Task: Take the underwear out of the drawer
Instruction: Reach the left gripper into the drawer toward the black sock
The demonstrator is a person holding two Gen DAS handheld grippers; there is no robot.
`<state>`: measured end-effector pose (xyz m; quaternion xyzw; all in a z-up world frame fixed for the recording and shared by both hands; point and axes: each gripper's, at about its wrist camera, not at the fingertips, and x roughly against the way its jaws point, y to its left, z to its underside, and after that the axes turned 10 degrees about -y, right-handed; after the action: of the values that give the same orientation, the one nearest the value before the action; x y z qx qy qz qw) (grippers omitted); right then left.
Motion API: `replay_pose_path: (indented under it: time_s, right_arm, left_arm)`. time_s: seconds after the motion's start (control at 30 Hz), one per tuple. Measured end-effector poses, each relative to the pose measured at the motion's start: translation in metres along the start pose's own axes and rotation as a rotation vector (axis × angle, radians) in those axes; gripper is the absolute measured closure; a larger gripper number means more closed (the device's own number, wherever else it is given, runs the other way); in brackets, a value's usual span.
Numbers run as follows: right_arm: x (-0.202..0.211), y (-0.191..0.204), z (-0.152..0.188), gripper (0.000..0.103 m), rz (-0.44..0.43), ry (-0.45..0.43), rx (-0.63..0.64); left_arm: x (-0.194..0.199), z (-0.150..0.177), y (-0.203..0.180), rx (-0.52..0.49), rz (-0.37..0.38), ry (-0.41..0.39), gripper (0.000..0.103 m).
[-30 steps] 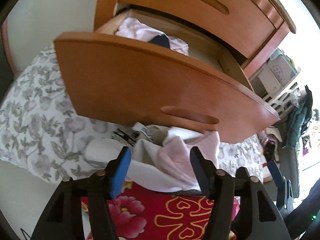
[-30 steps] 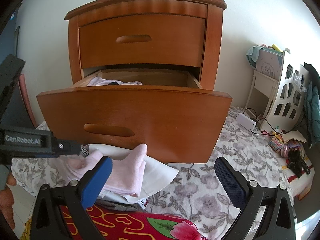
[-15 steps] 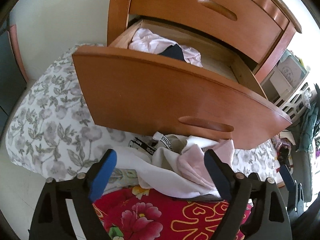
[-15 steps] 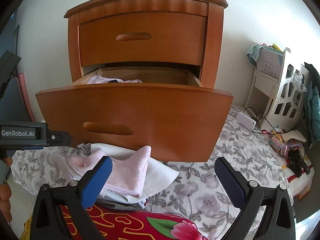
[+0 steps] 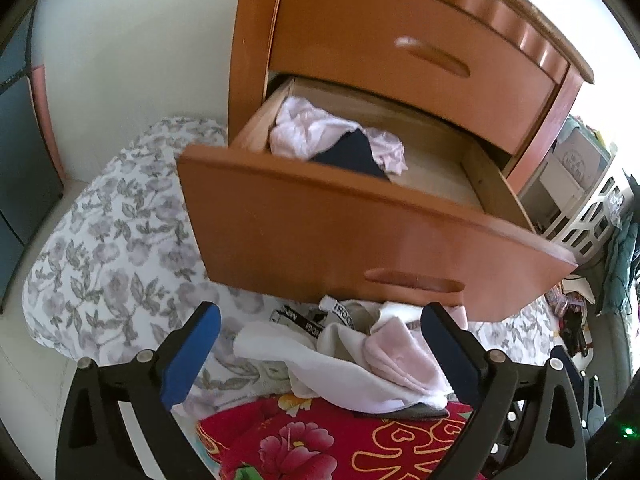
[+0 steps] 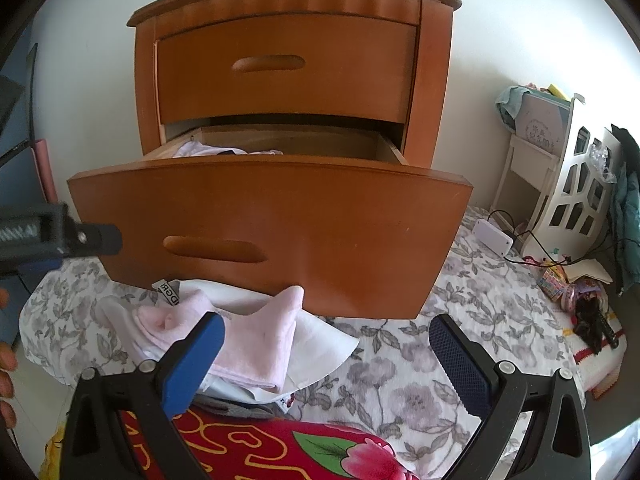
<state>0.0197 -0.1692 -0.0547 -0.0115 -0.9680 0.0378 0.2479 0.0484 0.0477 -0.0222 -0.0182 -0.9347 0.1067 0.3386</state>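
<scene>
The left gripper (image 5: 320,344) hangs over a pile of underwear (image 5: 360,356) on the floral bed (image 5: 112,248), its jaws opening and gripping nothing. More underwear (image 5: 320,136) lies in the open drawer (image 5: 360,240). The right gripper (image 6: 326,356) has its jaws spread and empty.

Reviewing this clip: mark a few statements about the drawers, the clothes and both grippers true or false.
1. The lower drawer is pulled out. True.
2. The upper drawer is open too. False: it is closed.
3. The lower drawer is empty. False: pale pink clothes and a dark garment lie inside.
4. A pile of clothes lies below the drawer front. True.
5. The left gripper clamps a garment. False: its jaws are opening, nothing pinched.
6. The right gripper is open. True.
</scene>
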Motion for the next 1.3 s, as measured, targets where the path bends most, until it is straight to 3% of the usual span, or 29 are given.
replay_pose_path:
  time_s: [0.27,0.47,0.63,0.83,1.03,1.17,1.3]
  right_arm:
    - [-0.002,0.001,0.0,0.0,-0.002,0.01,0.005]
    - [-0.004,-0.001,0.001,0.0,-0.009,0.022,-0.002]
    - [-0.005,-0.001,0.001,0.0,-0.011,0.024,-0.005]
    - [-0.008,0.001,0.001,0.0,-0.015,0.041,-0.001]
    - [-0.012,-0.002,0.003,0.0,-0.029,0.065,-0.017]
    - [-0.015,-0.005,0.004,0.0,-0.039,0.078,-0.032]
    - [-0.017,-0.007,0.005,0.0,-0.052,0.09,-0.048]
  left_arm:
    - [0.03,-0.027,0.004,0.018,0.064,-0.154,0.002]
    - [0.031,-0.054,0.006,0.045,0.154,-0.168,0.002]
    - [0.024,-0.09,-0.002,-0.032,0.126,-0.169,0.002]
    - [0.001,-0.142,-0.018,-0.119,0.085,-0.123,0.002]
    - [-0.027,-0.168,-0.03,-0.168,0.055,-0.036,0.002]
    - [-0.06,-0.171,-0.039,-0.179,0.052,0.078,0.002]
    - [-0.1,-0.162,-0.038,-0.15,-0.004,0.215,0.002]
